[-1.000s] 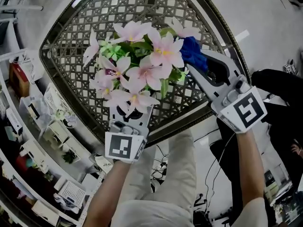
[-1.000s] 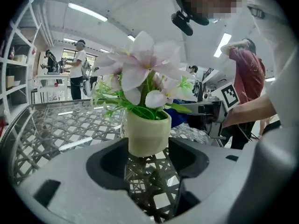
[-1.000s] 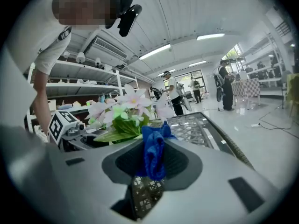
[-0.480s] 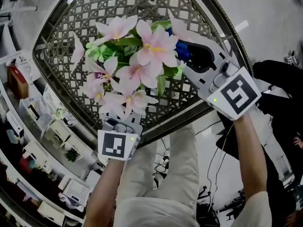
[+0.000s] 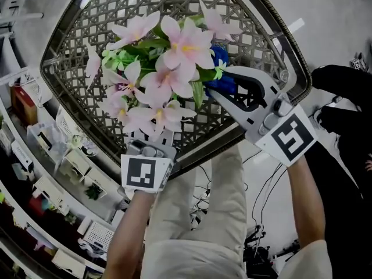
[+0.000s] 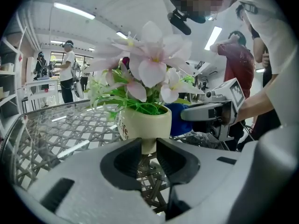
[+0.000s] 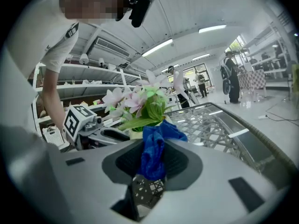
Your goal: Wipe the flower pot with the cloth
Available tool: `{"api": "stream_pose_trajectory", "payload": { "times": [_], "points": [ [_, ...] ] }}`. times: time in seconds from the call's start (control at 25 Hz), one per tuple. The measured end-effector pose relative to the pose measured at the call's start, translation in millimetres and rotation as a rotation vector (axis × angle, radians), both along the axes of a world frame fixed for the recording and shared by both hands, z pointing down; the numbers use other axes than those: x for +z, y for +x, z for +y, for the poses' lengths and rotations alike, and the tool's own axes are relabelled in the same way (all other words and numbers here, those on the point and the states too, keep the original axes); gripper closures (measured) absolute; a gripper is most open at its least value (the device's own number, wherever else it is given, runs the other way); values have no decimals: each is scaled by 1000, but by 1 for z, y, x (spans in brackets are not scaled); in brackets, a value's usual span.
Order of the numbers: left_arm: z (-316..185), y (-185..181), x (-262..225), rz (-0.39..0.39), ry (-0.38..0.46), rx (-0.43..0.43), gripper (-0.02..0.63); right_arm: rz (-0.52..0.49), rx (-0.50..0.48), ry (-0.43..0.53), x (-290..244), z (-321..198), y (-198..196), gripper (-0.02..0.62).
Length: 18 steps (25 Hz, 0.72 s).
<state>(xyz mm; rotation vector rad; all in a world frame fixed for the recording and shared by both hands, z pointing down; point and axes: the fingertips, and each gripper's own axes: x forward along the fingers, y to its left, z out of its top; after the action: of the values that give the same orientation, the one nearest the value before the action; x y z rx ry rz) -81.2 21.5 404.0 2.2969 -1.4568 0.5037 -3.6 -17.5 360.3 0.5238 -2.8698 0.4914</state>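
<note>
Two grips are sharing the work. My left gripper (image 6: 148, 149) has just been closing its jaws, and they are now pinching the narrow foot of the pot (image 6: 142, 122). I am steadying it where it is standing on the woven table (image 5: 250, 22), toward the near side and under its spray of pink flowers (image 5: 168, 57). My right gripper (image 7: 152, 164) is clamping a bunched blue cloth (image 7: 152, 148) between its jaws, with the loose end sticking out past the tips. I am bringing that end in from the right, and it is sitting just beside the right wall of the pot. From the left gripper view I cannot tell whether it is actually touching the glaze.

I am judging this as the very start of the wiping. The pot is braced and the cloth is arriving, but no stroke is showing on the wall.

The next move is calling for me to press the cloth lightly against the side and sweep it around the curve. Meanwhile the left jaws need to keep a firm hold on the foot, because the pot is top-heavy with blooms and could be tipping if I push too hard from the right. I should also be keeping the cloth below the leaves so it is not snagging them.
</note>
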Motion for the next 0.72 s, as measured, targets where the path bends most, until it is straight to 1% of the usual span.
{"api": "stream_pose_trajectory", "payload": {
  "times": [0.12, 0.24, 0.32, 0.4, 0.48, 0.52, 0.6, 0.72],
  "points": [
    [0, 1, 0, 0, 0, 10, 517, 3, 4, -14, -1, 12, 1, 477],
    [1, 1, 0, 3, 4, 22, 512, 6, 35, -33, 2, 16, 3, 477],
    [1, 3, 1, 4, 2, 34, 512, 6, 49, -24, 1, 15, 4, 477],
    [2, 4, 2, 3, 0, 50, 512, 10, 32, -2, -3, 20, 3, 477],
    [2, 4, 1, -2, 1, 60, 512, 20, 16, -11, -3, 31, 3, 477],
    [2, 4, 0, -1, 3, 64, 512, 22, 28, -28, -3, 34, 7, 477],
    [2, 5, 0, 10, 2, 71, 512, 13, 87, -58, -5, 34, 18, 477],
    [1, 4, -1, 42, -20, 80, 507, 10, 177, -40, -15, 29, 32, 477]
  ]
}}
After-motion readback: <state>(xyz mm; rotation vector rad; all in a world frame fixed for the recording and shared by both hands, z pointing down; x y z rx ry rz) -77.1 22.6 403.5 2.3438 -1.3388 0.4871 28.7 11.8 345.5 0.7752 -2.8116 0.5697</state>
